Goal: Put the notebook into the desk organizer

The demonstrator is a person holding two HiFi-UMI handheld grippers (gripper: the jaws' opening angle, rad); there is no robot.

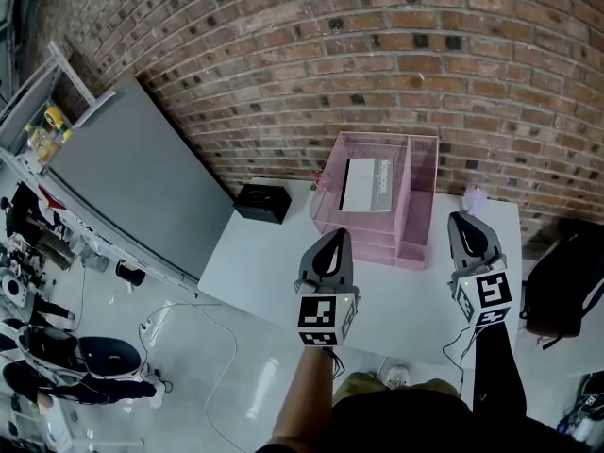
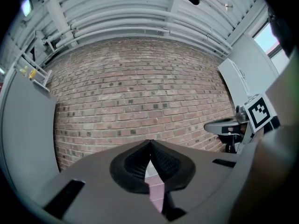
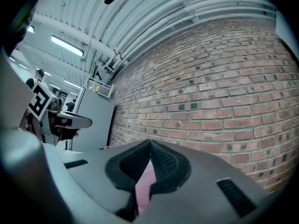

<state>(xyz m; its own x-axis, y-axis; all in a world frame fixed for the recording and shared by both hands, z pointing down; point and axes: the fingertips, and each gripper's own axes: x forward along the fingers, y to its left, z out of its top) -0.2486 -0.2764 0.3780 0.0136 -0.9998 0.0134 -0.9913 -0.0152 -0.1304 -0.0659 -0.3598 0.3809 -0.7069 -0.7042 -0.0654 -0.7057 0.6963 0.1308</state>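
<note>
Head view: pink wire-mesh desk organizer (image 1: 418,217) sits mid-frame at the far side of the white worktop (image 1: 264,267), close to the red brick wall (image 1: 396,55). White notebook with a grey strip (image 1: 364,185) is already inside it, in the large compartment on the frame-left side, and neither claw touches it. Left claw (image 1: 336,242) is at lower centre of the frame. Its tip overlaps the organizer's near edge in the picture, can't tell if it touches. In the left gripper view the jaws are pressed fully together with nothing between them, and only a sliver of pink shows below the tips. Right claw (image 1: 462,223) is at lower right, just beside the organizer's frame-right side. In the right gripper view its jaws meet tip to tip and hold nothing. Both point level at the bricks. Black rectangular box (image 1: 262,202) sits on the worktop's far corner, frame-left of the organizer. A small pale lilac translucent item (image 1: 475,196) sits near the far frame-right corner, can't tell what it is. Black backpack (image 1: 564,286) is on the floor at the right edge of the frame. Grey flat panel (image 1: 142,187) stands at upper left against the wall
</note>
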